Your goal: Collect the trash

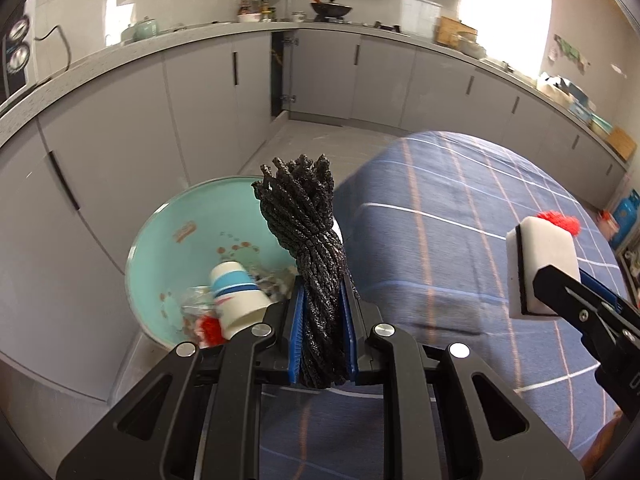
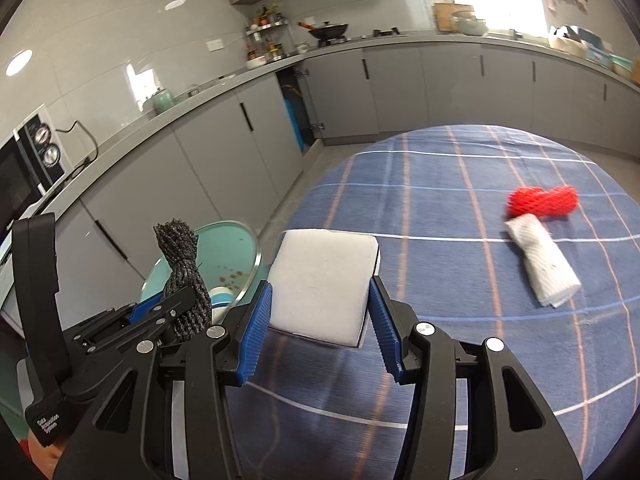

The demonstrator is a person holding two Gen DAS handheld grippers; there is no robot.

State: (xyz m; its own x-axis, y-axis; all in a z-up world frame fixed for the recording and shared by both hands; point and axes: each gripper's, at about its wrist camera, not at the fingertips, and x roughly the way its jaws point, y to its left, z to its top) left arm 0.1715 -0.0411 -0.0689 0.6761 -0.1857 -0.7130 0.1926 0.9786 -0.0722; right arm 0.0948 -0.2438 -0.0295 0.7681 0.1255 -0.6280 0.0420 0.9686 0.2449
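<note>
The left gripper (image 1: pixel 322 334) has its jaws clamped on a bundle of black cord (image 1: pixel 310 240), which stands up above the teal bin (image 1: pixel 160 236) beside the table (image 1: pixel 460 248). The right gripper (image 2: pixel 318 320) grips a white foam block (image 2: pixel 324 280) over the table's near edge. Only the right wrist view shows a red mesh net (image 2: pixel 542 200) and a white paper roll (image 2: pixel 542 266) touching each other on the blue checked cloth, with bare cloth around them. Only the left wrist view shows the bin's contents: a paper cup (image 1: pixel 236 296), clear wrappers and a red scrap (image 1: pixel 210 326). Open floor lies between the bin, the table and the grey cabinets (image 1: pixel 200 112).
</note>
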